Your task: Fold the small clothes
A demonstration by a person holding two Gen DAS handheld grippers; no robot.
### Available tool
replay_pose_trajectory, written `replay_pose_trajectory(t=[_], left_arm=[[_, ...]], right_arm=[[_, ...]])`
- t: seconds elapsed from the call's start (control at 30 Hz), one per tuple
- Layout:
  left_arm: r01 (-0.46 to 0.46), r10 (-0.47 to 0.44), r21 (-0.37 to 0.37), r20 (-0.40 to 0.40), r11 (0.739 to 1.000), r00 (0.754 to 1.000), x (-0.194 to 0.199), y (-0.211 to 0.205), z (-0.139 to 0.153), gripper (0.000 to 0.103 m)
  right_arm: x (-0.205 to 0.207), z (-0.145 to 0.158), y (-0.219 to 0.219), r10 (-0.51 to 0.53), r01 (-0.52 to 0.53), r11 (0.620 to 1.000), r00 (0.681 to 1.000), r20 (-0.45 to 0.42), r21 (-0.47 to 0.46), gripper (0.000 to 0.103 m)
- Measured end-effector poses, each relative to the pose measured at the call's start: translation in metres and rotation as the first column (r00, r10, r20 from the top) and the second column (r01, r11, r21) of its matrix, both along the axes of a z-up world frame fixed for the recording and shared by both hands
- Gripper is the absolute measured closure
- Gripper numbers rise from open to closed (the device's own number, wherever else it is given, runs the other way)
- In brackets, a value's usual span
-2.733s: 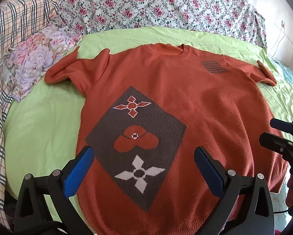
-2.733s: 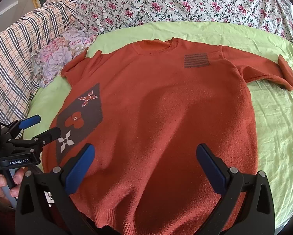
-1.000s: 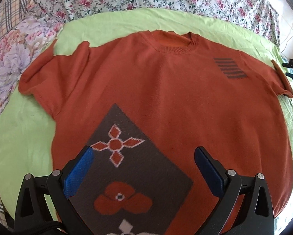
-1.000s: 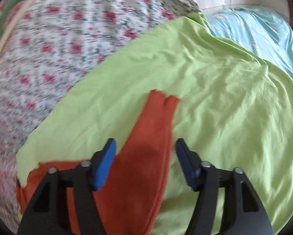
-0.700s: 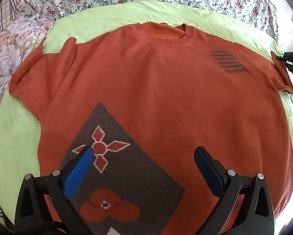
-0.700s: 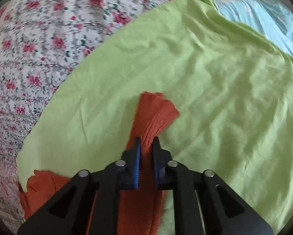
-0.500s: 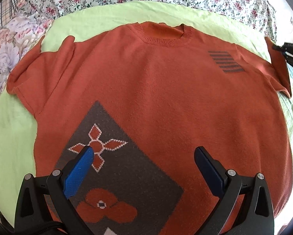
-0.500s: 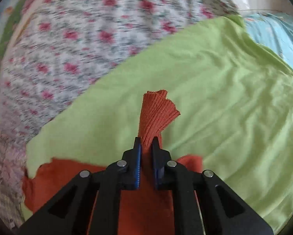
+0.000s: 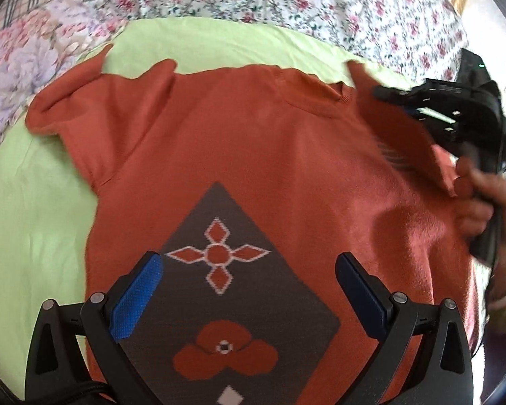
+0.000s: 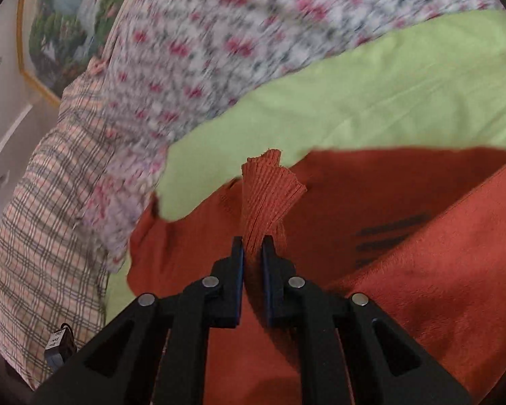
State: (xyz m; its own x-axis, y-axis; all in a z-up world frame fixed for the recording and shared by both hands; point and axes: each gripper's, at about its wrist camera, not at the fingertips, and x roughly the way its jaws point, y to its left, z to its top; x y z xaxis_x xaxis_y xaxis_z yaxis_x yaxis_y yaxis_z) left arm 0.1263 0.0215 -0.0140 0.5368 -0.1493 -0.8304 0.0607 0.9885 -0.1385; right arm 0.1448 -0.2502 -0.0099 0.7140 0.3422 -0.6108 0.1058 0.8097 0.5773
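Note:
An orange knit sweater (image 9: 253,155) with a dark diamond patch lies front up on a green sheet (image 9: 33,202). My left gripper (image 9: 249,287) hovers open over the patch, nothing between its blue pads. My right gripper (image 10: 253,246) is shut on the ribbed cuff (image 10: 266,185) of the sweater's right sleeve and holds it above the chest, so the sleeve (image 10: 438,263) drapes across the body and partly covers the striped chest mark (image 10: 388,233). In the left wrist view the right gripper (image 9: 381,92) and the hand (image 9: 489,202) holding it sit at the right. The other sleeve (image 9: 94,101) lies spread out.
Floral bedding (image 9: 286,3) runs along the far side of the sheet. A plaid blanket (image 10: 43,219) and a pale flowered pillow (image 9: 26,60) lie at the left. A framed picture (image 10: 64,23) hangs on the wall beyond. A small black tagged thing (image 10: 58,344) lies on the plaid blanket.
My right gripper shut on the sleeve cuff, lifted it off the sheet and carried it leftward over the sweater's chest. My left gripper stayed open and shifted slightly over the patch.

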Motion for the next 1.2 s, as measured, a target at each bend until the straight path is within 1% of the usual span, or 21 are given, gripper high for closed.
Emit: replay_pose_trajectory(t=[0.1, 0.2, 0.27, 0.33, 0.37, 0.4, 0.5, 0.53, 0.63, 0.73, 0.77, 0.8, 0.83, 0.87, 0.9, 0.93, 0.97, 1.03, 1.07, 1.13, 1.2], left_arm=[[-0.008, 0.008, -0.035, -0.004, 0.999, 1.0, -0.001, 0.008, -0.004, 0.001], [-0.001, 0.001, -0.069, -0.009, 0.998, 1.0, 0.003, 0.012, -0.006, 0.001], [0.009, -0.01, -0.088, -0.011, 0.996, 1.0, 0.009, 0.011, -0.009, 0.001], [0.019, -0.021, -0.112, -0.017, 0.994, 1.0, 0.019, 0.01, -0.011, 0.001], [0.025, -0.028, -0.128, -0.02, 0.991, 0.999, 0.027, 0.009, -0.013, 0.001], [0.029, -0.034, -0.144, -0.027, 0.989, 0.999, 0.035, 0.008, -0.016, 0.001], [0.047, -0.062, -0.214, -0.061, 0.976, 0.996, 0.063, 0.003, -0.027, 0.001], [0.05, -0.066, -0.223, -0.068, 0.973, 0.995, 0.071, 0.0, -0.031, 0.001], [0.044, -0.055, -0.192, -0.053, 0.98, 0.997, 0.094, -0.008, -0.037, 0.001], [0.05, -0.057, -0.212, -0.026, 0.976, 0.998, 0.113, -0.009, -0.037, 0.004], [0.057, -0.062, -0.228, -0.013, 0.972, 0.998, 0.12, -0.009, -0.035, 0.012], [0.071, -0.073, -0.238, 0.002, 0.969, 0.997, 0.124, -0.01, -0.034, 0.034], [0.084, -0.085, -0.238, 0.007, 0.967, 0.996, 0.128, -0.011, -0.032, 0.051], [0.105, -0.107, -0.236, 0.004, 0.966, 0.994, 0.131, -0.012, -0.032, 0.094], [0.116, -0.118, -0.24, 0.005, 0.964, 0.993, 0.131, -0.012, -0.03, 0.098], [0.108, -0.104, -0.228, 0.03, 0.967, 0.994, 0.129, -0.008, -0.022, 0.099], [0.089, -0.073, -0.192, 0.089, 0.977, 0.993, 0.122, -0.001, -0.009, 0.098], [0.062, -0.042, -0.144, 0.139, 0.988, 0.989, 0.118, 0.012, 0.002, 0.099], [0.039, -0.02, -0.134, 0.135, 0.99, 0.991, 0.119, 0.023, 0.001, 0.099], [-0.009, 0.024, -0.14, 0.106, 0.99, 0.994, 0.122, 0.04, -0.007, 0.099], [-0.042, 0.06, -0.18, 0.095, 0.983, 0.994, 0.121, 0.056, -0.009, 0.099]], right_arm=[[0.026, -0.015, 0.033, 0.068, -0.067, 0.997, 0.998, -0.011, 0.025, 0.092], [0.048, -0.027, 0.06, 0.121, -0.121, 0.993, 0.992, -0.029, 0.006, 0.092], [0.056, -0.034, 0.071, 0.136, -0.137, 0.991, 0.989, -0.054, -0.007, 0.085], [0.057, -0.04, 0.072, 0.151, -0.15, 0.988, 0.986, -0.07, 0.024, 0.067], [0.053, -0.039, 0.07, 0.148, -0.146, 0.988, 0.987, -0.056, 0.041, 0.055], [0.047, -0.035, 0.067, 0.139, -0.138, 0.989, 0.99, -0.034, 0.046, 0.053], [0.024, -0.023, 0.055, 0.093, -0.093, 0.995, 0.996, -0.003, 0.039, 0.051], [0.012, -0.019, 0.048, 0.068, -0.068, 0.997, 0.998, 0.005, 0.045, 0.051], [-0.022, -0.01, 0.036, 0.002, -0.004, 0.998, 1.0, 0.024, 0.06, 0.048], [-0.065, -0.006, 0.021, -0.066, 0.064, 0.997, 0.997, 0.039, 0.046, 0.045], [-0.079, -0.005, 0.016, -0.092, 0.091, 0.995, 0.995, 0.042, 0.04, 0.044], [-0.088, -0.005, 0.012, -0.113, 0.111, 0.993, 0.993, 0.041, 0.034, 0.044], [-0.096, -0.005, 0.007, -0.132, 0.131, 0.991, 0.99, 0.039, 0.028, 0.043], [-0.106, -0.006, 0.002, -0.161, 0.16, 0.987, 0.986, 0.034, 0.017, 0.043], [-0.11, -0.005, 0.001, -0.175, 0.175, 0.985, 0.984, 0.031, 0.006, 0.043], [-0.114, -0.004, -0.003, -0.189, 0.189, 0.982, 0.982, 0.03, -0.007, 0.043], [-0.118, -0.002, -0.007, -0.204, 0.204, 0.979, 0.979, 0.031, -0.023, 0.043], [-0.127, 0.002, -0.018, -0.236, 0.238, 0.97, 0.971, 0.039, -0.05, 0.043], [-0.132, 0.004, -0.027, -0.266, 0.268, 0.961, 0.963, 0.043, -0.066, 0.043], [-0.136, 0.004, -0.04, -0.309, 0.312, 0.947, 0.95, 0.039, -0.083, 0.043], [-0.135, 0.0, -0.052, -0.341, 0.341, 0.936, 0.94, 0.021, -0.088, 0.043]])
